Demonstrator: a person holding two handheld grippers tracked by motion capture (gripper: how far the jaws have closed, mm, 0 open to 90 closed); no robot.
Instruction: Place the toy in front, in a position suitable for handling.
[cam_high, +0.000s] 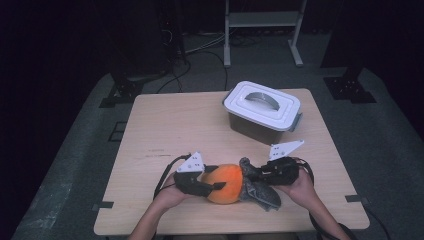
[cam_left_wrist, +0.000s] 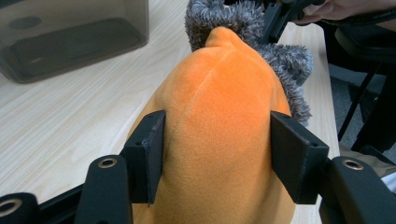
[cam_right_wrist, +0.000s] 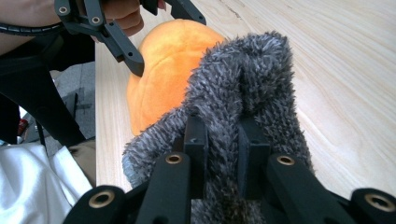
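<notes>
An orange plush toy (cam_high: 225, 183) lies near the table's front edge, with a grey fuzzy part (cam_high: 263, 194) at its right end. My left gripper (cam_high: 214, 179) reaches in from the left. In the left gripper view its jaws (cam_left_wrist: 217, 154) sit on either side of the rounded orange body (cam_left_wrist: 219, 116), pads pressed into the plush. My right gripper (cam_high: 248, 175) comes from the right. In the right gripper view (cam_right_wrist: 223, 140) it is shut on a fold of the grey fuzzy fabric (cam_right_wrist: 247, 79), with the orange body (cam_right_wrist: 168, 60) just beyond.
A grey plastic box with a white handled lid (cam_high: 262, 111) stands at the table's back right, and its dark wall (cam_left_wrist: 70, 37) appears in the left gripper view. Bare wood (cam_high: 170, 130) spreads to the left and middle. The table's front edge runs close under both hands.
</notes>
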